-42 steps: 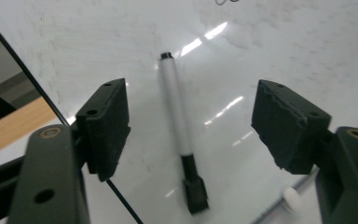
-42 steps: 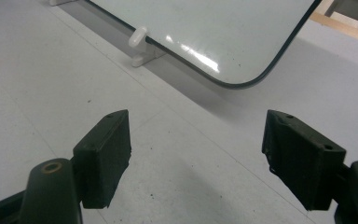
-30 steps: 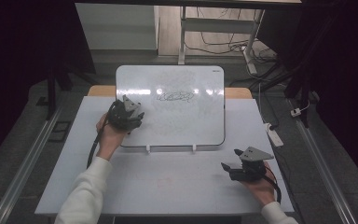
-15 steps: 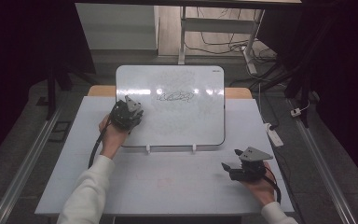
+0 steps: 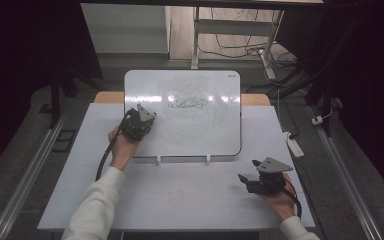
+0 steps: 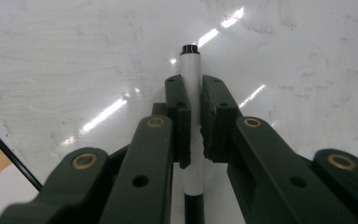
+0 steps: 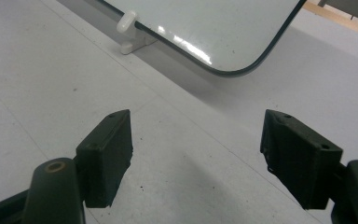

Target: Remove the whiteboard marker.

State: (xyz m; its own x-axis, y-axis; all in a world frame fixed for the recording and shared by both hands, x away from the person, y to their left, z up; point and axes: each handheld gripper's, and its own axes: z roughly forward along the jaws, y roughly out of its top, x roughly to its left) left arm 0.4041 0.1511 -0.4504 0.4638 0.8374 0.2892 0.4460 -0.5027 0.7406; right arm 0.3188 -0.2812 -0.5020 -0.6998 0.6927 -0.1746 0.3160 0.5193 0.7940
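A whiteboard (image 5: pixel 195 125) lies on the white table (image 5: pixel 180 200), with a dark scribble (image 5: pixel 187 103) near its top. My left gripper (image 5: pixel 142 116) sits over the board's left part. In the left gripper view its jaws (image 6: pixel 196 88) have just been closing and now press on a white marker (image 6: pixel 190 65) with a black end, which points at the board surface (image 6: pixel 74 56). My right gripper (image 5: pixel 244 179) rests near the table's front right, below the board. It stands open (image 7: pixel 198 149) with nothing but bare tabletop between its fingers.
The whiteboard's lower corner (image 7: pixel 242 70) and a white support clip (image 7: pixel 130 28) lie ahead of the right gripper. Two clips (image 5: pixel 159 160) hold the board's near edge. A white power strip (image 5: pixel 294 145) lies at the table's right edge. Cables run on the floor behind.
In the high view both hands stay almost where they were; the left gripper remains over the board's left part and the right gripper has not moved.
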